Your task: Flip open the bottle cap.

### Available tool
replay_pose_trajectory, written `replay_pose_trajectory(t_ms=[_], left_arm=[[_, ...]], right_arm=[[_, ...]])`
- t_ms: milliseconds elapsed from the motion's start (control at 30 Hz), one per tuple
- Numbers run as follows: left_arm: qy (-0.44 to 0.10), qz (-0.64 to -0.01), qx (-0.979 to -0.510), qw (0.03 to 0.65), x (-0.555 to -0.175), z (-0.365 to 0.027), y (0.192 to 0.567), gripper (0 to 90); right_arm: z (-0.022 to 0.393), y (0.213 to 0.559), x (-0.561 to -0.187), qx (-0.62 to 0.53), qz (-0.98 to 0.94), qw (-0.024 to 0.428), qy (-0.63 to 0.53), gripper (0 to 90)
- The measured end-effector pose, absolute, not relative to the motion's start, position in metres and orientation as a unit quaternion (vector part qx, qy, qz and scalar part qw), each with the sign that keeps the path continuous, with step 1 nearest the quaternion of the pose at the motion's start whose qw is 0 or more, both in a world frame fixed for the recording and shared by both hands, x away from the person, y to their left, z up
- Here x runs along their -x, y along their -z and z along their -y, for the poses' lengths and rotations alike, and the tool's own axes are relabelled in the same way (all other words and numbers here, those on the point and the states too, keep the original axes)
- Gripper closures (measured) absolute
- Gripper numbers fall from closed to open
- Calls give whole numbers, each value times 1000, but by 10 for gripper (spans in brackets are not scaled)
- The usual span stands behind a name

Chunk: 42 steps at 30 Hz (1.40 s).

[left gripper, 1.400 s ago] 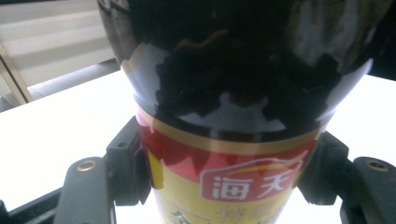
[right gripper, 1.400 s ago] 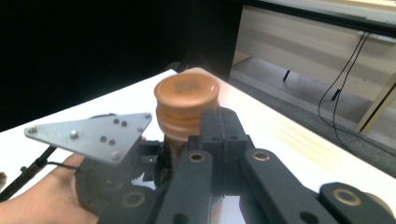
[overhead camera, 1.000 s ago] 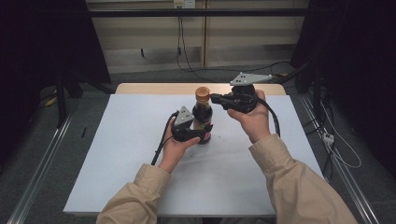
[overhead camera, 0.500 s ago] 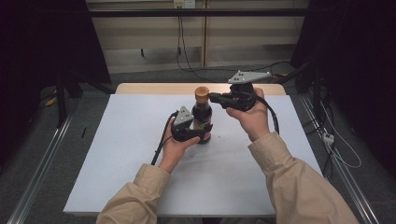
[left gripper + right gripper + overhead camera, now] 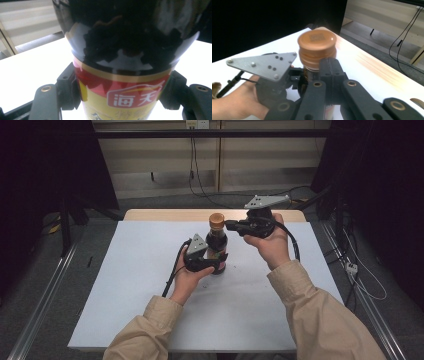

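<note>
A dark sauce bottle (image 5: pixel 217 241) with a red-and-yellow label (image 5: pixel 125 96) stands upright mid-table. Its brown cap (image 5: pixel 216 220) is on top. My left gripper (image 5: pixel 215 264) is shut on the bottle's lower body; its pads (image 5: pixel 70 88) press both sides of the label. My right gripper (image 5: pixel 229 225) points left at cap height, its jaws shut on each other with nothing between them. In the right gripper view those closed tips (image 5: pixel 329 65) sit just under the cap (image 5: pixel 317 41), at the neck; I cannot tell whether they touch it.
A white sheet (image 5: pixel 135 285) covers the table, with a wooden strip (image 5: pixel 165 214) along the far edge. The left gripper's grey plate (image 5: pixel 264 65) and hand (image 5: pixel 234 105) lie below the cap. Cables (image 5: pixel 360 275) trail on the floor at right.
</note>
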<state>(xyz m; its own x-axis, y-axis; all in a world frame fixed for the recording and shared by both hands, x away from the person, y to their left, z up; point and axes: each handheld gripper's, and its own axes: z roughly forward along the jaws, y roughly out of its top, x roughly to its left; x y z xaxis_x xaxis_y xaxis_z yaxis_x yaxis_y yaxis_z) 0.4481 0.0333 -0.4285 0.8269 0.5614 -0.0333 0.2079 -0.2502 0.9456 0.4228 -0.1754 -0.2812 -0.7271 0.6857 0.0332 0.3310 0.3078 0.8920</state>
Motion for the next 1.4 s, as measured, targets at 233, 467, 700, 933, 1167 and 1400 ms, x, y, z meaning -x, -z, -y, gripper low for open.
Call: replay_pose_trajectory(t_ms=[233, 467, 700, 933, 1167, 1400], left_arm=[[-168, -256, -772, 558, -448, -33, 429, 311], [-162, -254, -772, 560, -448, -33, 429, 312], [-161, -254, -772, 560, -448, -33, 429, 311], [-161, -255, -771, 560, -448, -33, 429, 310], [-160, -256, -771, 560, -448, -33, 429, 310], [-161, -254, -772, 560, -448, -33, 429, 310]], right_arm=[[175, 279, -425, -318, -786, 177, -499, 900], [173, 275, -425, -312, -787, 175, -502, 900], [173, 274, -423, -312, -784, 171, -508, 900], [171, 273, -423, -314, -781, 173, -511, 900], [170, 271, -423, -313, -778, 171, -518, 900], [169, 268, -423, -313, -775, 172, -522, 900]])
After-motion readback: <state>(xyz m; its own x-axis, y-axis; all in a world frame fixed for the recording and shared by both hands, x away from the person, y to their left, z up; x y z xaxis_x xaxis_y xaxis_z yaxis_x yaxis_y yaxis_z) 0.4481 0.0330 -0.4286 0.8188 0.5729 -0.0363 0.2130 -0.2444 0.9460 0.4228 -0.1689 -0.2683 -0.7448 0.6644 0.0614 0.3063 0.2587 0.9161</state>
